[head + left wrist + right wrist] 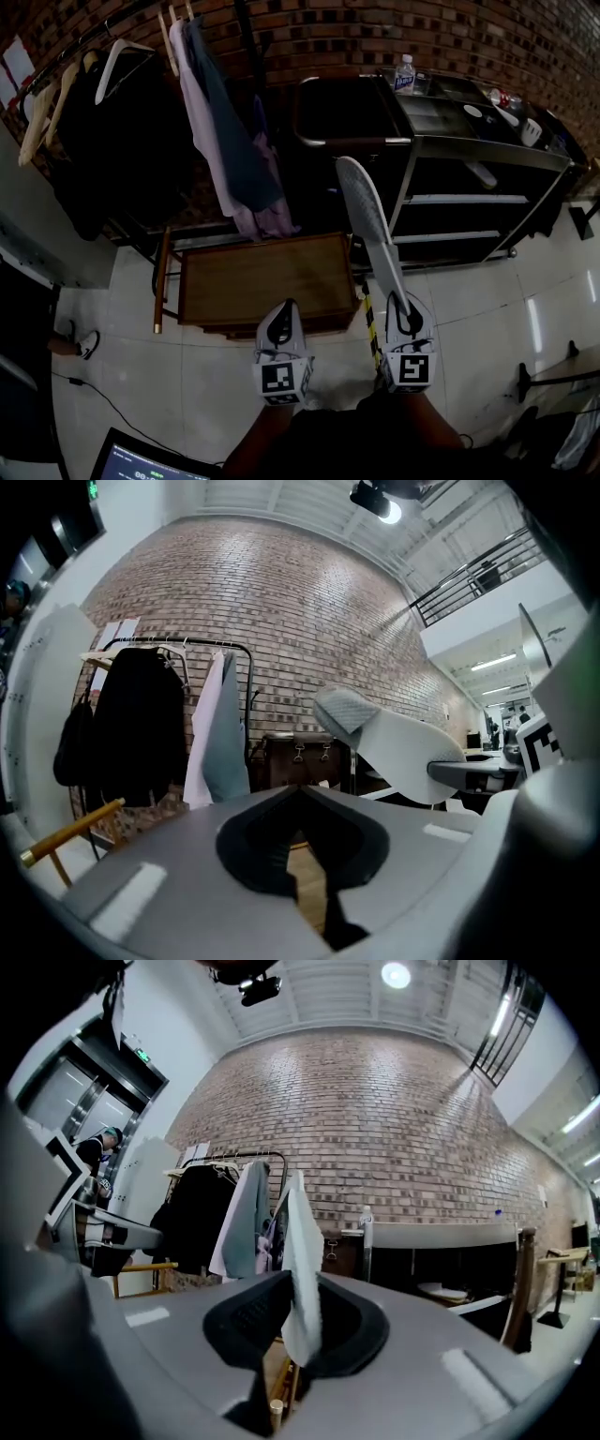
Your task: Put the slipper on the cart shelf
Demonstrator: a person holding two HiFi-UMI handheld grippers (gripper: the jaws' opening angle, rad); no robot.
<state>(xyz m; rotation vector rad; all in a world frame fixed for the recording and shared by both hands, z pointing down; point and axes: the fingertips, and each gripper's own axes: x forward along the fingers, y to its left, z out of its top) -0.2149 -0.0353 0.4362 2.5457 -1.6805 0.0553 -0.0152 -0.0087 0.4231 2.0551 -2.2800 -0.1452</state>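
Note:
My right gripper (403, 307) is shut on the heel end of a white slipper (367, 217), which sticks out away from me towards the black cart (487, 152). In the right gripper view the slipper (302, 1269) stands on edge between the jaws, in front of the cart (441, 1236). A second white slipper (480, 173) lies on the cart's upper shelf. My left gripper (284, 311) hangs beside the right one over a wooden table (267, 277); its jaws meet at the tips with nothing between them. In the left gripper view the held slipper (403, 747) shows at the right.
A clothes rack (141, 56) with hanging garments stands at the back left against a brick wall. A water bottle (404, 73) and small items sit on the cart's top. A laptop (141, 461) lies at the lower left; white tiled floor surrounds the table.

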